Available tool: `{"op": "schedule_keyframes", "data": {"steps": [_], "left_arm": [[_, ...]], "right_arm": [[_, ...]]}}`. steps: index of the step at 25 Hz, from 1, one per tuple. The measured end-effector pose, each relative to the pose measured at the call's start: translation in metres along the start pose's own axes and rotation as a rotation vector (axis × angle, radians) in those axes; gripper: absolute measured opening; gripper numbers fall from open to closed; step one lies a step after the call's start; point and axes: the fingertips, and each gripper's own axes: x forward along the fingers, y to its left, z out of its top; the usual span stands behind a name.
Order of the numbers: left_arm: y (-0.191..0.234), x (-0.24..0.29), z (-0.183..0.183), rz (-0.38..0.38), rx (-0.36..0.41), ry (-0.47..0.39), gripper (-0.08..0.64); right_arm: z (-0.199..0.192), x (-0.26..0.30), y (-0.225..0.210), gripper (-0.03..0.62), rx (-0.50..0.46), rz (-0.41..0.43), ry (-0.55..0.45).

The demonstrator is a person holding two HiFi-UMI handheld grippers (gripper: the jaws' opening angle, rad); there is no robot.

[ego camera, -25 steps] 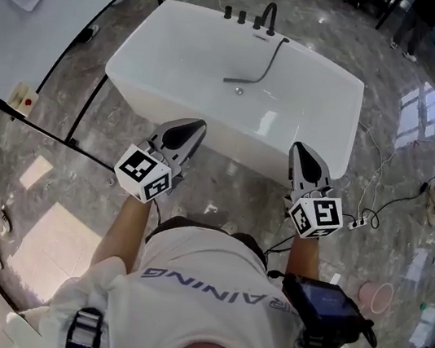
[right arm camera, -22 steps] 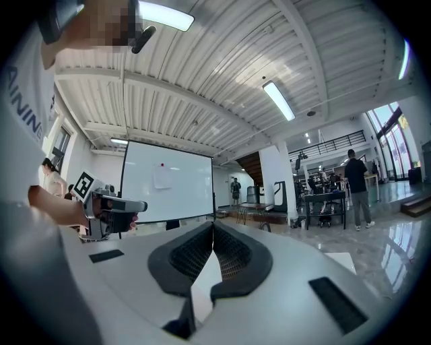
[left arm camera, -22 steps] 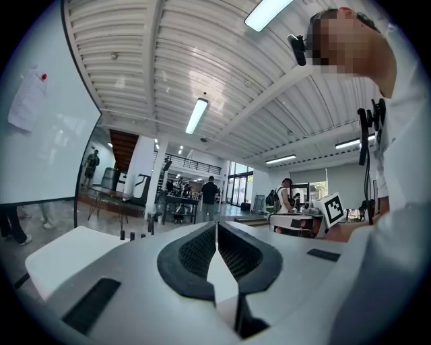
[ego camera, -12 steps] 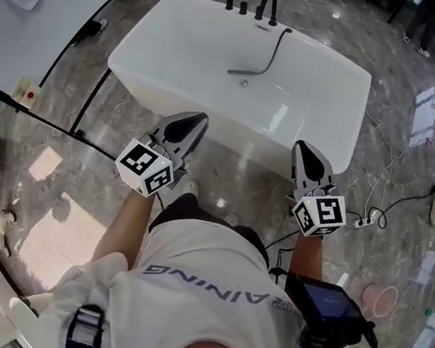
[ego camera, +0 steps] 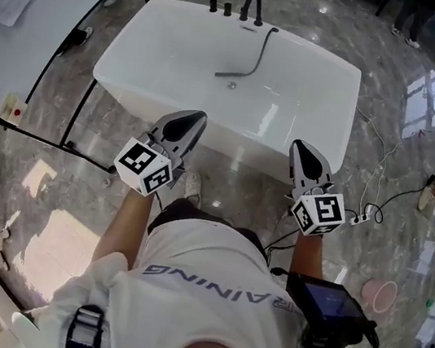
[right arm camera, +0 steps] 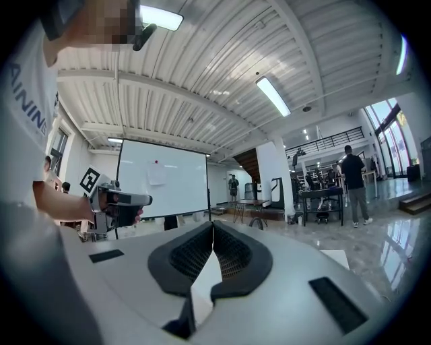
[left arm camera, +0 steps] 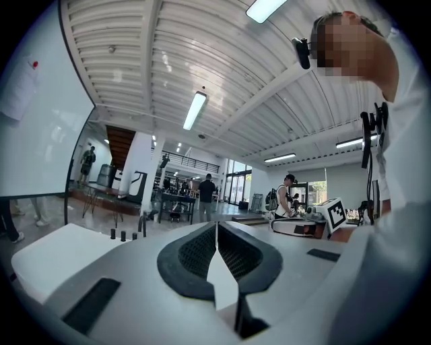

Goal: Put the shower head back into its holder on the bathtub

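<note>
The white bathtub point(ego camera: 171, 54) stands ahead on the marble floor. A dark shower head point(ego camera: 231, 74) lies inside it, and its hose point(ego camera: 263, 46) runs up to the far rim beside the black faucet point(ego camera: 251, 5). The holder itself is too small to make out. My left gripper point(ego camera: 196, 116) is shut and empty, level, just short of the tub's near rim. My right gripper point(ego camera: 298, 146) is also shut and empty, over the floor before the near rim. In the left gripper view the jaws point(left arm camera: 216, 226) meet; in the right gripper view the jaws point(right arm camera: 213, 226) meet too.
A whiteboard point(ego camera: 39, 7) on a black frame stands to the tub's left. Cables and a power strip point(ego camera: 358, 220) lie on the floor at the right, with a pink bowl point(ego camera: 383, 296) nearer me. Another person's feet point(ego camera: 428, 196) show at the right edge.
The person has stepped toward the tub with both grippers held out, still shut. The tub now sits a little further left in the head view.
</note>
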Motion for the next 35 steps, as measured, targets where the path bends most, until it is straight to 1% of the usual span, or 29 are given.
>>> {"op": "schedule_keyframes", "data": {"steps": [4,10,15,20,26,29,35], "left_arm": [[0.022,0.016,0.002,-0.009,-0.013,0.005,0.025],[0.079,0.034,-0.002,-0.012,-0.045,0.018,0.025],[0.138,0.047,0.001,-0.029,-0.065,0.019,0.025],[0.202,0.055,0.004,-0.051,-0.079,0.029,0.025],[0.266,0.064,0.01,-0.076,-0.072,0.035,0.025],[0.283,0.069,0.009,-0.082,-0.073,0.037,0.025],[0.289,0.081,-0.005,-0.093,-0.114,0.063,0.025]], "right_arm": [[0.001,0.027,-0.01,0.011,-0.006,0.006,0.023],[-0.003,0.09,-0.011,0.011,-0.01,0.027,0.061],[-0.003,0.151,-0.004,0.011,-0.026,0.03,0.09],[-0.003,0.209,0.002,0.011,-0.021,-0.002,0.104],[-0.002,0.266,0.012,0.011,-0.034,-0.012,0.119],[-0.006,0.284,0.013,0.011,-0.043,-0.013,0.136],[-0.016,0.294,0.007,0.011,-0.022,-0.015,0.155]]}}
